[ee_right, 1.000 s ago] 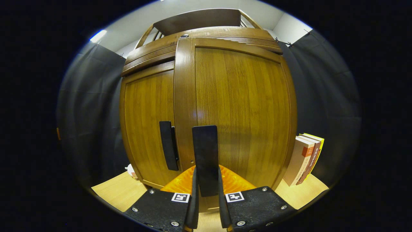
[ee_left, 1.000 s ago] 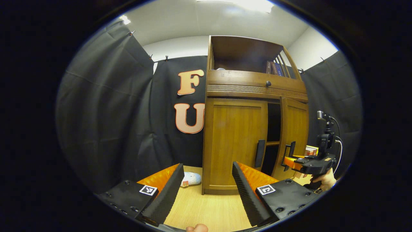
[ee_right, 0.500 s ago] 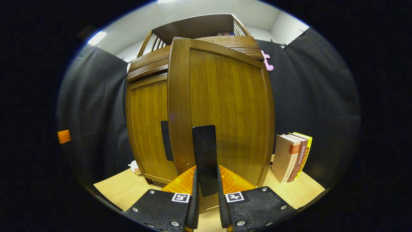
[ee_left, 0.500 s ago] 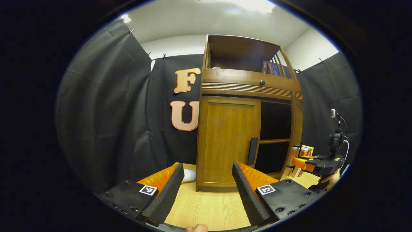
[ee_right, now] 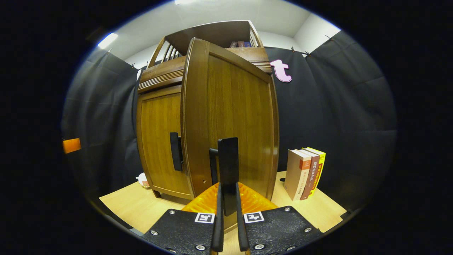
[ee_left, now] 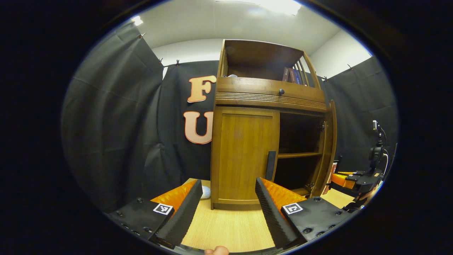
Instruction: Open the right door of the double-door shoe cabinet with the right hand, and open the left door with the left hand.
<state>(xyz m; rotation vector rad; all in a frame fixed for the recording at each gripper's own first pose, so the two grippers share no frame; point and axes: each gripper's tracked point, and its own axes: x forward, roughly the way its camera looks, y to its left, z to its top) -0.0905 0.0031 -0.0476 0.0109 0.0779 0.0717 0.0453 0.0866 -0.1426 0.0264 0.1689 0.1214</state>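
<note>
The brown wooden shoe cabinet (ee_left: 269,94) stands ahead of me. Its left door (ee_left: 243,152) is closed, with a dark upright handle (ee_left: 270,165) at its inner edge. The right door (ee_left: 328,148) stands swung wide, edge-on, baring dark shelves (ee_left: 299,154). My left gripper (ee_left: 228,183) is open, short of the left door and touching nothing. In the right gripper view, the right door (ee_right: 237,106) faces me, and my right gripper (ee_right: 228,187) is shut on its dark handle (ee_right: 228,156). The right gripper (ee_left: 348,179) also shows at the far right of the left gripper view.
Several books (ee_right: 305,173) stand upright on the light wooden surface (ee_right: 141,209) right of the cabinet. More books (ee_left: 292,75) sit in the top open shelf. A small white object (ee_left: 205,192) lies at the cabinet's left foot. Black cloth walls surround the booth.
The right door has swung from barely ajar to wide open, pulled by my right gripper, which moved to the right. My left gripper stayed open and drifted slightly.
</note>
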